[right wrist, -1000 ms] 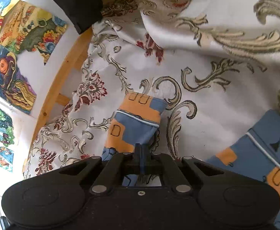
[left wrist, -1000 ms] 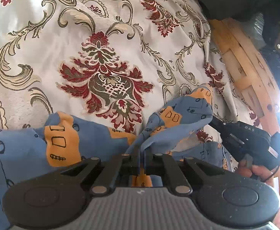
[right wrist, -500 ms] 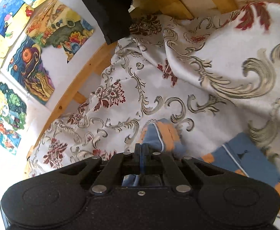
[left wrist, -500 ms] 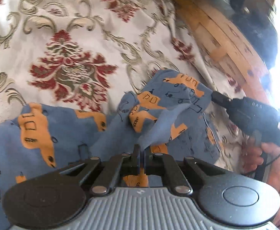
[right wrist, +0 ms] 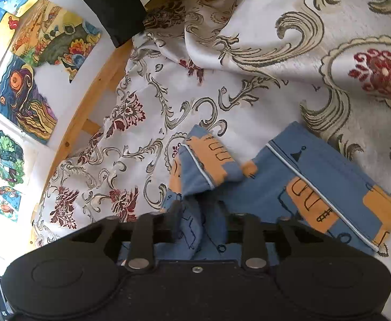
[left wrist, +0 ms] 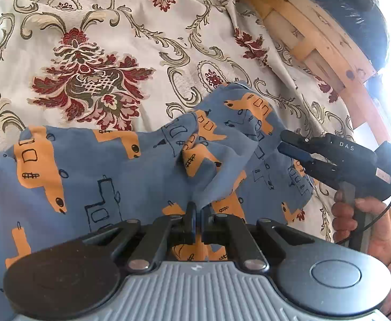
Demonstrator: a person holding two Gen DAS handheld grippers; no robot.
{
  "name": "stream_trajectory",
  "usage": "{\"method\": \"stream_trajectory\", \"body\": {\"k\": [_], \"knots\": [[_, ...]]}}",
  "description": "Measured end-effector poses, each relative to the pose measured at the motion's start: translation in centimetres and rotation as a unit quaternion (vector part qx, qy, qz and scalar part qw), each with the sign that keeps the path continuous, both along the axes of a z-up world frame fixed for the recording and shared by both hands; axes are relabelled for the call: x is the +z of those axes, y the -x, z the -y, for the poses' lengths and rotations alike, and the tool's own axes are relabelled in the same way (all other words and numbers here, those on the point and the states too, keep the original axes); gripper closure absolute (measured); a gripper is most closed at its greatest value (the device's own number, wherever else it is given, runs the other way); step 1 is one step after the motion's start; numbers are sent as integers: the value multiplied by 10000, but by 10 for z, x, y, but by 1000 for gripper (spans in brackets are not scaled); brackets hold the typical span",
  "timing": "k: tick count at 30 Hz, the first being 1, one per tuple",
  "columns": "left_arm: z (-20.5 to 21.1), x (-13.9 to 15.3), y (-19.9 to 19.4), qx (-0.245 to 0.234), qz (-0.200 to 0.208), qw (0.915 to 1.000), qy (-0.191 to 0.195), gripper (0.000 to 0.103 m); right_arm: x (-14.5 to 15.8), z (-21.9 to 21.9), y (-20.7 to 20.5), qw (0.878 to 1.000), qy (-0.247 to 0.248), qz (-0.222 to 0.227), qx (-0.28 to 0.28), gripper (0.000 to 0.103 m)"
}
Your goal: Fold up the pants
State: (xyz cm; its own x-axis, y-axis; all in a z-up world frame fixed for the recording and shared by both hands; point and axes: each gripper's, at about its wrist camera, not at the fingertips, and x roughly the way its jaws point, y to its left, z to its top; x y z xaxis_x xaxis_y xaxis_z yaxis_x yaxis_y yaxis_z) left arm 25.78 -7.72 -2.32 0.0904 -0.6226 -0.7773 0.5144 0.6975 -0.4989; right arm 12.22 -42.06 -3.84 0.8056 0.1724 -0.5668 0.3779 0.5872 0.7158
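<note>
Blue pants [left wrist: 101, 165] with an orange print lie on a floral bedspread [left wrist: 101, 40]. My left gripper [left wrist: 198, 214] is shut on a raised fold of the pants near their middle. To its right, my right gripper [left wrist: 283, 141] sits at the edge of the bunched leg with its jaws apart. In the right wrist view the right gripper [right wrist: 199, 208] is open, and loose blue fabric of the pants [right wrist: 289, 182] lies between its fingers. A hemmed leg end [right wrist: 206, 157] rests folded just ahead of it.
A wooden bed frame [left wrist: 315, 40] runs along the right side, and a hand [left wrist: 355, 222] holds the right gripper's handle. The right wrist view shows the frame [right wrist: 88, 101], colourful pictures [right wrist: 21, 80] on the wall and a black garment [right wrist: 109, 0] at the top.
My right gripper has opened and let go of the pant leg, which now lies bunched on the bed. Both grippers have shifted over the pants, the left still gripping the fold.
</note>
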Motion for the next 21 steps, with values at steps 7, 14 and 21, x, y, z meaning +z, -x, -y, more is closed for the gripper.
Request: {"method": "stream_trajectory", "body": {"k": [7, 14, 21], "knots": [[1, -2, 0, 9, 5, 10000, -83, 99, -6, 0, -11, 9998, -35, 173, -101, 71], [12, 6, 13, -246, 200, 9994, -114, 99, 27, 1, -9, 9944, 788, 693, -127, 103], [29, 12, 38, -763, 456, 9958, -212, 99, 66, -31, 44, 9465, 3112, 780, 351, 103]]}}
